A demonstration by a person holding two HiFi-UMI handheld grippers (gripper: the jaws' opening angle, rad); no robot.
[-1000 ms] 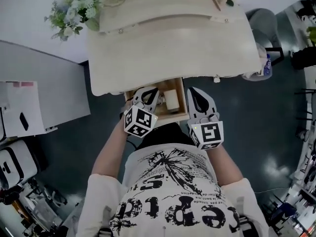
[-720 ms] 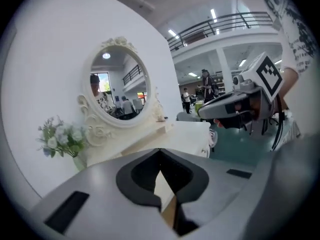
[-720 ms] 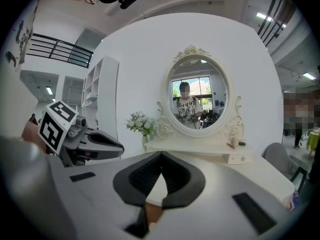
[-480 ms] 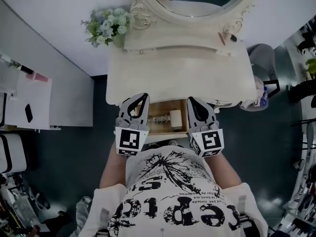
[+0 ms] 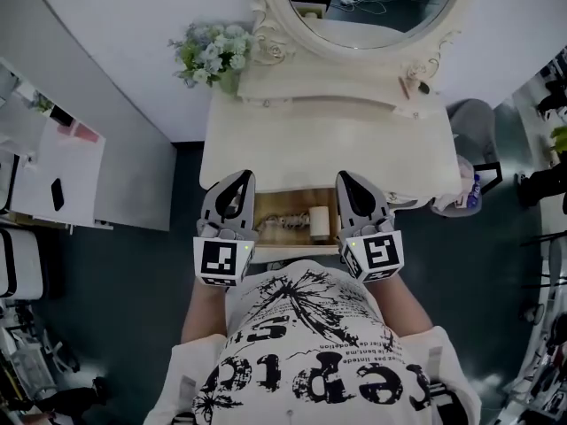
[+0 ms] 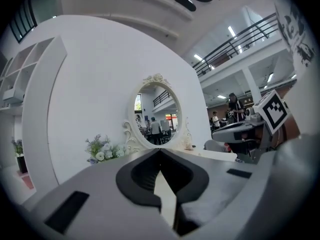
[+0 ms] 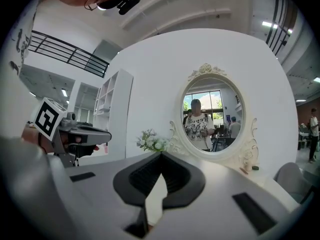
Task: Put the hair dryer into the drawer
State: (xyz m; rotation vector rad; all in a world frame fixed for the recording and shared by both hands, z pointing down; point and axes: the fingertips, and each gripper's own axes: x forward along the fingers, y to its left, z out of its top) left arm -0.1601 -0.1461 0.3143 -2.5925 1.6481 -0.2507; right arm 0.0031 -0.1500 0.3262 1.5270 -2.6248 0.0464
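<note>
The cream hair dryer [image 5: 319,222] lies with its coiled cord [image 5: 277,226] inside the open wooden drawer [image 5: 296,204] under the vanity table [image 5: 328,140]. My left gripper [image 5: 241,178] is held over the drawer's left side, shut and empty. My right gripper [image 5: 344,178] is over the drawer's right side, also shut and empty. Both point level toward the mirror. In the left gripper view the jaws [image 6: 160,151] meet with nothing between them. The right gripper view shows its jaws [image 7: 161,155] the same way. The drawer is hidden in both gripper views.
An oval mirror [image 5: 372,7] in a carved frame stands at the table's back, with a flower bunch [image 5: 213,53] at its left and small items [image 5: 416,87] at the right. A grey cabinet [image 5: 97,158] stands left, a stool [image 5: 474,118] right.
Both grippers rose from the drawer and now point level. The left one swung out from over the drawer's inside to its left side. The head view tipped up toward the mirror.
</note>
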